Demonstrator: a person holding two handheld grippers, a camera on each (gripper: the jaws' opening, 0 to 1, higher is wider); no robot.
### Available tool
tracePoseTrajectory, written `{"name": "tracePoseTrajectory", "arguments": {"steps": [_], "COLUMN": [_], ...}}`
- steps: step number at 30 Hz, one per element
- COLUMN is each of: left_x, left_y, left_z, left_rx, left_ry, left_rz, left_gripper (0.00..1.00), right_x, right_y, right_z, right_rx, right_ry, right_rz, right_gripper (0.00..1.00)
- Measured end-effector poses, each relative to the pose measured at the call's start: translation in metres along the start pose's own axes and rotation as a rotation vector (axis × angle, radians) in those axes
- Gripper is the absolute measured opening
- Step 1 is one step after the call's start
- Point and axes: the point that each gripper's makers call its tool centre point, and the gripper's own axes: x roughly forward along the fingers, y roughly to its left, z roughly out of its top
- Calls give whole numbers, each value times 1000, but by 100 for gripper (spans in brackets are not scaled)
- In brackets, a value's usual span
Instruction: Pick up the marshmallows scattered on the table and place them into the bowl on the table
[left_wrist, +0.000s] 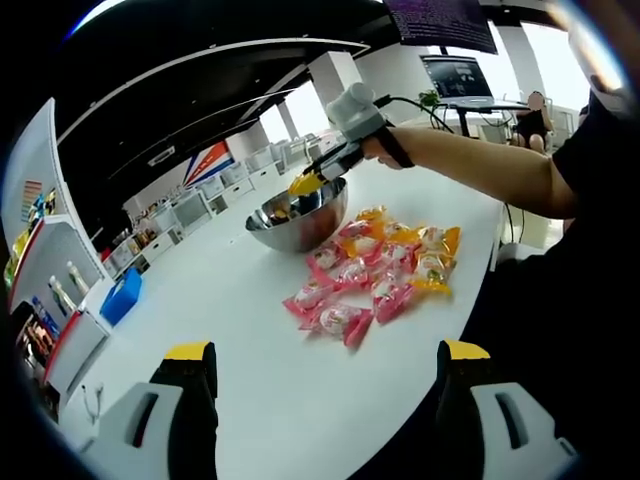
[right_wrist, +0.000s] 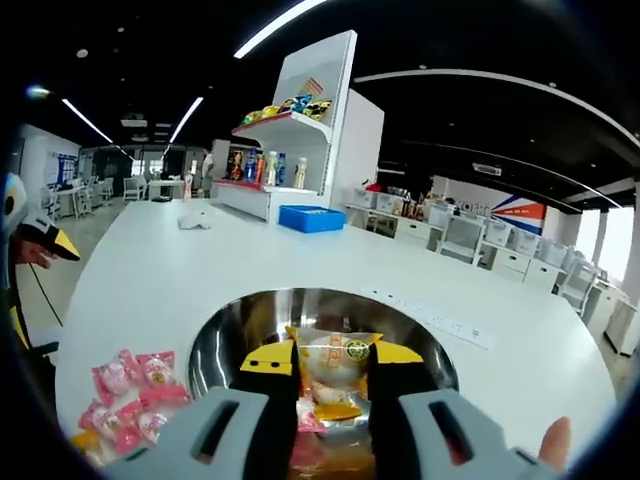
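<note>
A steel bowl (left_wrist: 305, 222) stands on the white table (left_wrist: 240, 330). Beside it lies a heap of pink and orange marshmallow packets (left_wrist: 375, 270). My left gripper (left_wrist: 328, 352) hangs open over the near table, short of the heap, with nothing between its yellow-tipped jaws. My right gripper (left_wrist: 306, 184) reaches in from the right, held by a person's hand, over the bowl's rim. In the right gripper view my right gripper (right_wrist: 333, 358) is shut on an orange marshmallow packet (right_wrist: 335, 378) directly above the bowl (right_wrist: 225, 335). Pink packets (right_wrist: 130, 395) lie left of the bowl.
A blue box (right_wrist: 312, 217) and a white shelf unit (right_wrist: 295, 135) with bottles and snacks stand at the table's far side. The blue box (left_wrist: 122, 295) also lies left of the bowl in the left gripper view. A power strip (right_wrist: 440, 322) runs behind the bowl. Bare table lies around my left gripper.
</note>
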Motion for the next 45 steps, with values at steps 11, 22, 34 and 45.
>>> {"name": "tracePoseTrajectory", "arguments": {"steps": [11,22,34,45], "left_x": [1,2,4,3], "left_y": [0,0,-3,-1], "left_z": [-1,-3,-3,-4], "left_rx": [0,-4,0,-6], "left_ry": [2,8,11,12], "left_rz": [1,-2,-7,-1], "left_gripper": [89,89,89,89], "right_x": [1,0,0,-3], "right_y": [2,1,5,8], "right_z": [-2,3,2,8], "right_rx": [-5,-4,-12,-42], "right_ry": [2,-33,-37,-36], "right_rz": [1,-9,5,-12], "right_gripper": [24,36,97,97]}}
